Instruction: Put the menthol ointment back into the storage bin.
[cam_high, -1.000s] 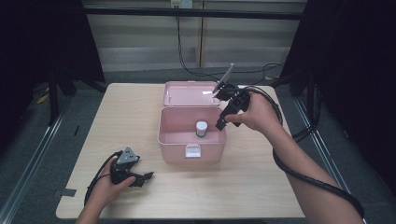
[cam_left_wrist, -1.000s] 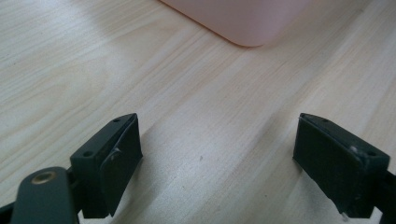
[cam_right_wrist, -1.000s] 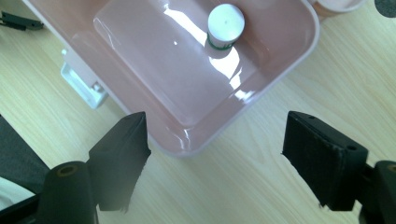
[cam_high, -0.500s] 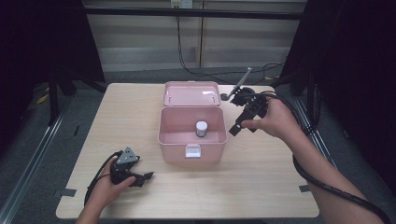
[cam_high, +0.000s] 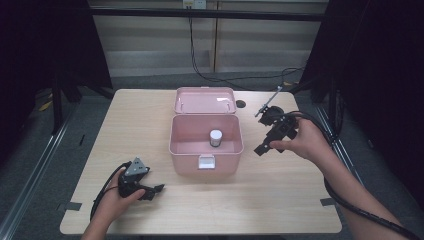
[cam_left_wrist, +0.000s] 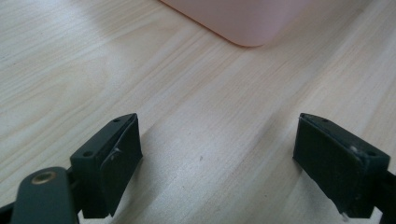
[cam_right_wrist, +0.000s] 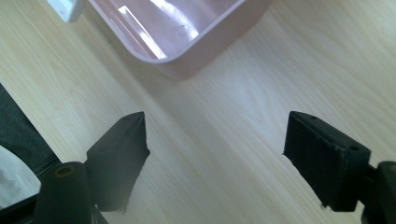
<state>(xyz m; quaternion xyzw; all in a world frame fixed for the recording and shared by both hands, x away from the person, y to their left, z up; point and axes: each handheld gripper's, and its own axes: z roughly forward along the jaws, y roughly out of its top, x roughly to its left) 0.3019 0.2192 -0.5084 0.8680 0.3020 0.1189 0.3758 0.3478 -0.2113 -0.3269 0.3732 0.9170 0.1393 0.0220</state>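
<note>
My right claw (cam_high: 264, 148) is at the right of the frame, beside the pink box (cam_high: 206, 150). Its jaws are spread wide and pinch nothing; I see bare worktop (cam_high: 280, 190) between them. The box sits open in the middle of the frame. A small jar (cam_high: 215, 137), white-capped I think, stands inside it. My left claw (cam_high: 152, 190) rests at the lower left on the worktop, spread too, with nothing in it.
</note>
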